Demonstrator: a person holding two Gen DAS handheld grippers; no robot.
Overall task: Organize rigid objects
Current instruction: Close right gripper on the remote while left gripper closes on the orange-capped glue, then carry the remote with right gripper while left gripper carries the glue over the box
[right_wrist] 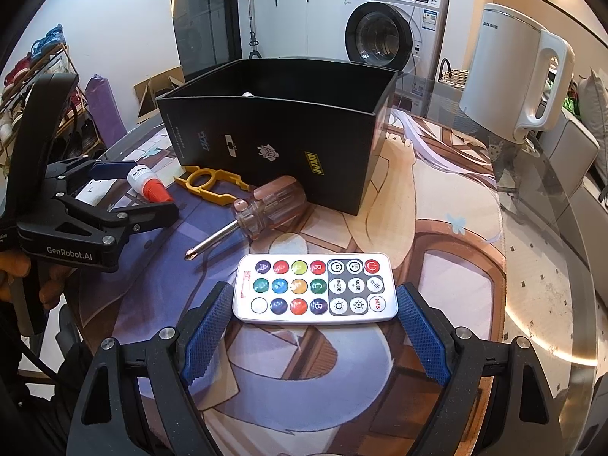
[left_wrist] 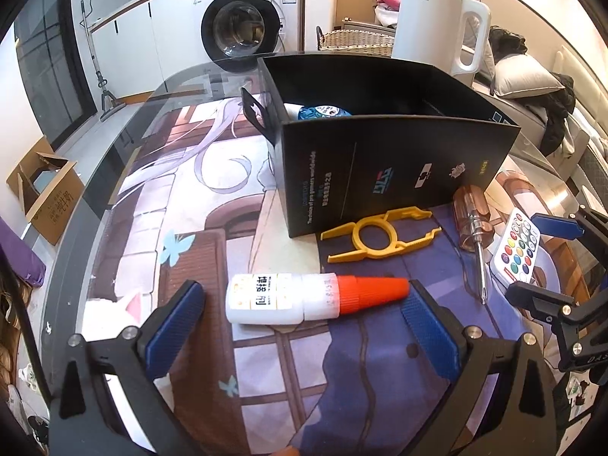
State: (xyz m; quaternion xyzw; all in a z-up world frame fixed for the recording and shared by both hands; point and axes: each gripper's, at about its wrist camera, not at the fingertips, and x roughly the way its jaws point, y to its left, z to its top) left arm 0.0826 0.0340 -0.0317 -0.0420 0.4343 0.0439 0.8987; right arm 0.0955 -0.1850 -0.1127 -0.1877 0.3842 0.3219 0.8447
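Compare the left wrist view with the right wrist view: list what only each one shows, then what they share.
Only the left wrist view: a blue round item inside the box, and a cardboard carton on the floor.

Only the right wrist view: a shoe rack and the remote's button labels.

Both: the black box, glue bottle, yellow tool, screwdriver, remote, kettle, washer, and both open tongs: left, right.
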